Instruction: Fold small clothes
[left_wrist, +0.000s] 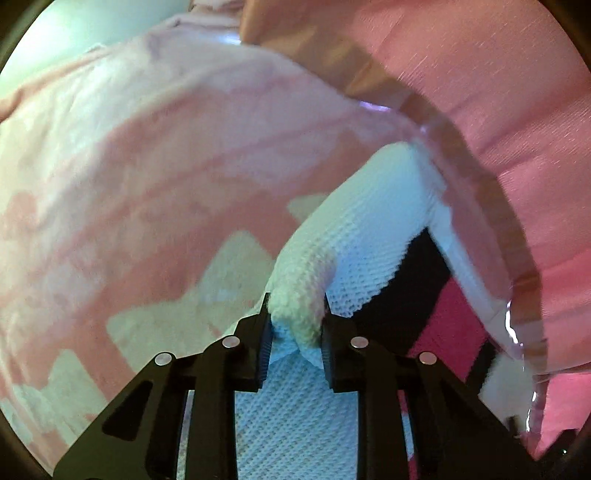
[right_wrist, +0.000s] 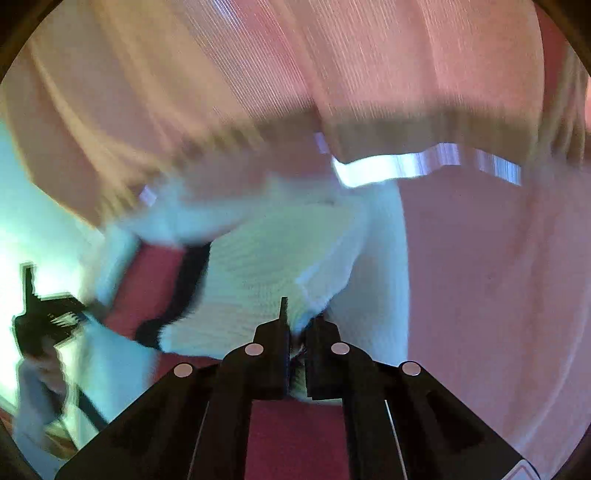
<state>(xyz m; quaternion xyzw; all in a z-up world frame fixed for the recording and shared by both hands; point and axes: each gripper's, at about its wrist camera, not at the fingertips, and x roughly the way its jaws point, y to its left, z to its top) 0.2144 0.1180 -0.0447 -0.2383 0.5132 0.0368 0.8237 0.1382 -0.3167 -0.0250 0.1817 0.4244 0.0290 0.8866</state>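
A small white knit garment (left_wrist: 354, 229) with black and red bands is held up between both grippers. My left gripper (left_wrist: 295, 328) is shut on a bunched white edge of it. My right gripper (right_wrist: 297, 325) is shut on another white edge of the same garment (right_wrist: 266, 258). The garment hangs just above a pink-and-white patterned cloth (left_wrist: 147, 166). In the right wrist view the left gripper (right_wrist: 48, 317) shows at the far left, blurred.
A pink ribbed fabric (left_wrist: 498, 92) with a tan border and a shiny clear rim (right_wrist: 406, 166) lies beyond the garment. The pink ribbed fabric (right_wrist: 369, 55) fills the top of the right wrist view. Both views are motion-blurred.
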